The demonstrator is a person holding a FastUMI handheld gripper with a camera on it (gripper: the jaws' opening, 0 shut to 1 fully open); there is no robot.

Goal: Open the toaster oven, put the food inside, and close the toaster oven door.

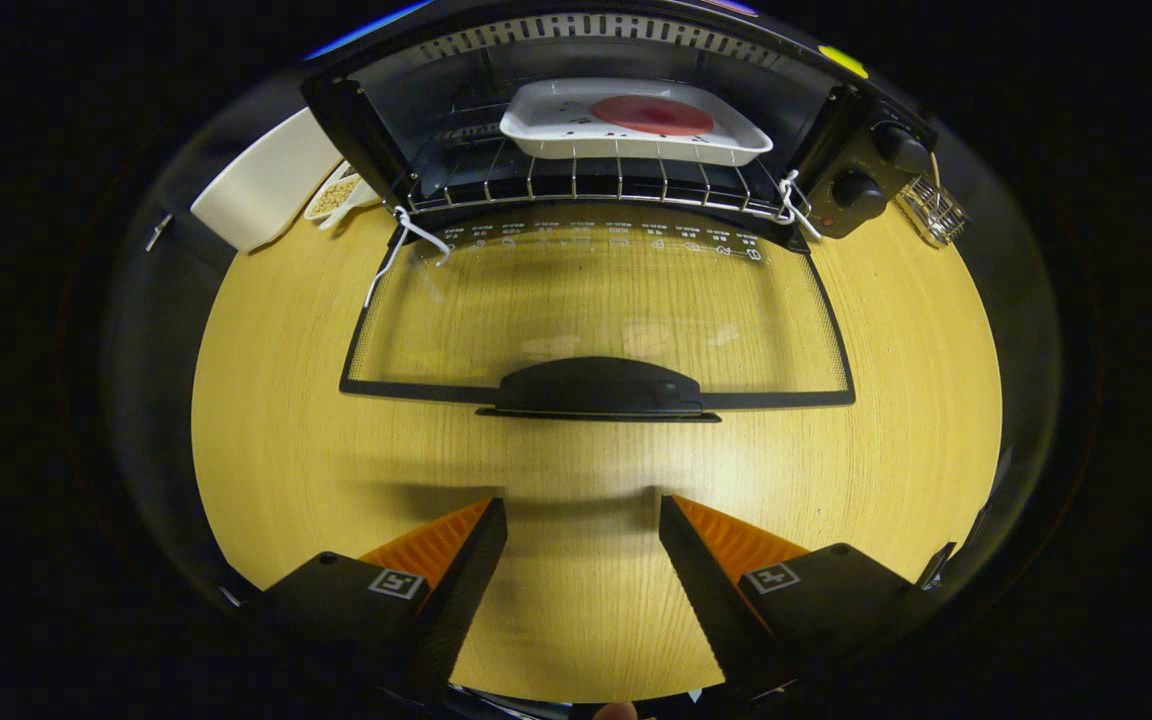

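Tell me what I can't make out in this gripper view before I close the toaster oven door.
- Toaster oven top and outer sides: cut off at the view's edge.
- Markings along the glass door near the hinge: too small to read.
- Contents of the small dish left of the oven: partly hidden behind the white container.
- Hand-held gripper: open, fingers apart; its body is out of frame.

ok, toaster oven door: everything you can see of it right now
The toaster oven door is fully open, folded down flat over the wooden table. It is a clear glass pane in a dark frame with dotted edging, and small white icons run along its hinge side. A wide dark handle sits on its near edge. A white cord hangs at its left hinge. The gripper is open, its fingers apart short of the handle, touching nothing.
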